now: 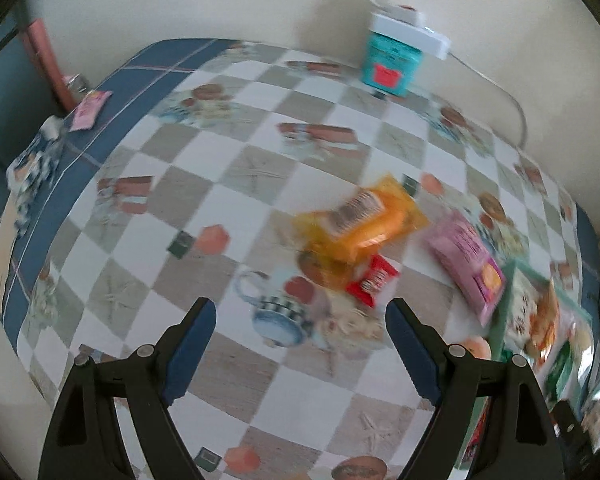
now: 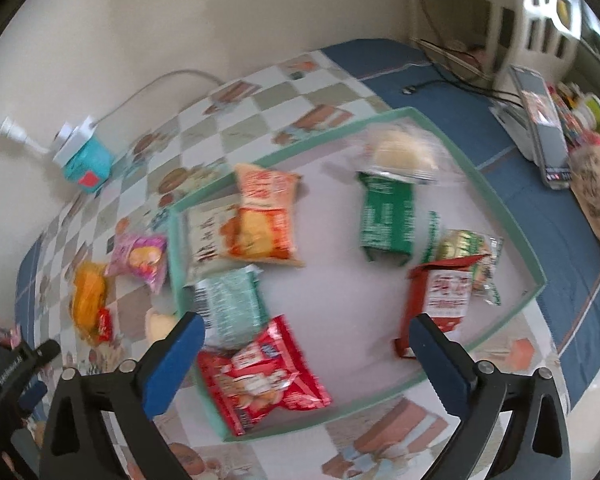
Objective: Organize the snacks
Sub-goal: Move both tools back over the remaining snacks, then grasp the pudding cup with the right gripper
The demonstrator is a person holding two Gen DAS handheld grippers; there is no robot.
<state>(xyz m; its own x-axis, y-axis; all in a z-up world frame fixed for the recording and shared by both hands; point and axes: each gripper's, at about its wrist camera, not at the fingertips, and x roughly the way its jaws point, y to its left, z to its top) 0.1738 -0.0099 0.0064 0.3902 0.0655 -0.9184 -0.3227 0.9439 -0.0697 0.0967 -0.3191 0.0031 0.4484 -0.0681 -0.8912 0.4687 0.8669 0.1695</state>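
Left gripper (image 1: 301, 312): fingers spread wide, nothing between them, above the checkered tablecloth (image 1: 236, 376). Just beyond the fingertips, a small red packet (image 1: 371, 283) lies on the cloth, touching the near end of an orange packet (image 1: 360, 222). To their right, a pink packet (image 1: 466, 258) lies apart from the orange one, its far side close to the green rim of the tray (image 1: 507, 280). Picture is motion-blurred; labels unreadable.

Right gripper (image 2: 306, 330): fingers also wide apart and empty, hanging over the near part of the tray (image 2: 504, 208), a shallow one with a green rim and pale floor. Nearest inside, a red-and-white bag (image 2: 262, 380) lies by the near-left corner; a pale green packet (image 2: 230, 306) lies just behind it, overlapping its top edge. On the right, a red box-like pack (image 2: 440, 300) partly covers a green-and-gold packet (image 2: 466, 246). Mid-tray: an orange chip bag (image 2: 266, 216) overlapping a white packet (image 2: 208, 236) against the left wall; a dark green packet (image 2: 386, 220) farther right. At the far end, a clear-wrapped bun (image 2: 400, 152), blurred.

Outside the tray's left wall, on the cloth: the pink, orange and small red packets seen again.

Farthest, against the wall: a teal box (image 1: 390, 62) with a white power strip (image 1: 410, 30) resting on top.
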